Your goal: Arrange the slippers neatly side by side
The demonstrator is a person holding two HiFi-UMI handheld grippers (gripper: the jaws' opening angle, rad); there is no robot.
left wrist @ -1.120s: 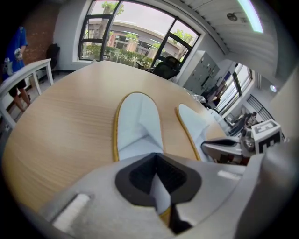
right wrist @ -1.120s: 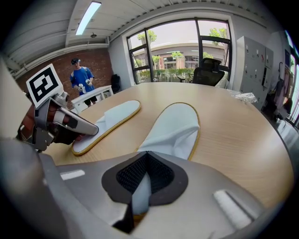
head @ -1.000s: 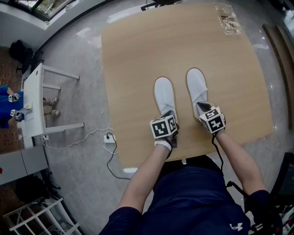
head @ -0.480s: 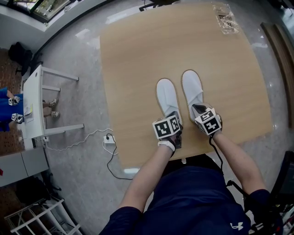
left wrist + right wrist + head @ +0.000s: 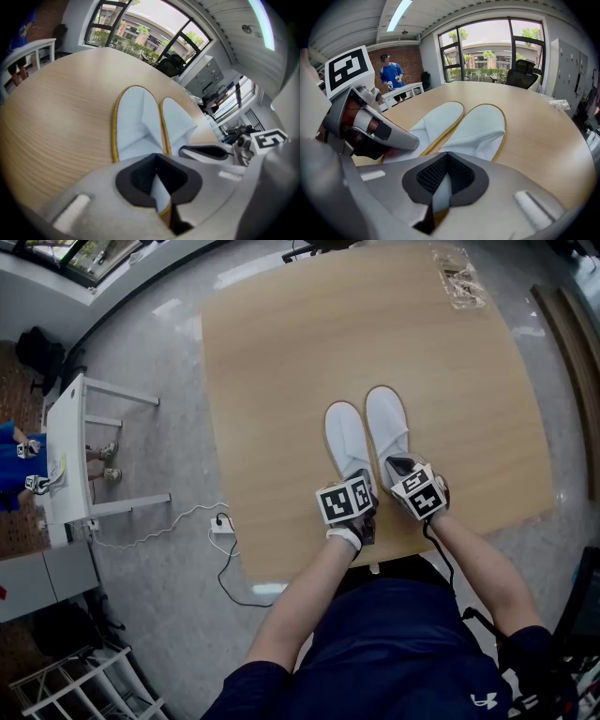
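wooden table (image 5: pixel 281 381), left claw (image 5: pixel 159 186), right claw (image 5: pixel 439 187) gripping slippers (image 5: pixel 348 437)

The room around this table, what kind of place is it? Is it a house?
Probably an office or lab, not a house: a black office chair by big windows, grey cabinets, and a white desk near the wooden table.

A light wooden table (image 5: pixel 309 343) is set on a glossy grey floor (image 5: pixel 159 371). In the head view a small white table (image 5: pixel 70 460) is seen to its left, and a white cable (image 5: pixel 178 521) is trailed to a power strip (image 5: pixel 223 521). Tall black-framed windows (image 5: pixel 492 49) are flanked by a red brick wall (image 5: pixel 408 65) — a strip light (image 5: pixel 399 14) is lit overhead, and a black office chair (image 5: pixel 519 77) is parked before the glass.
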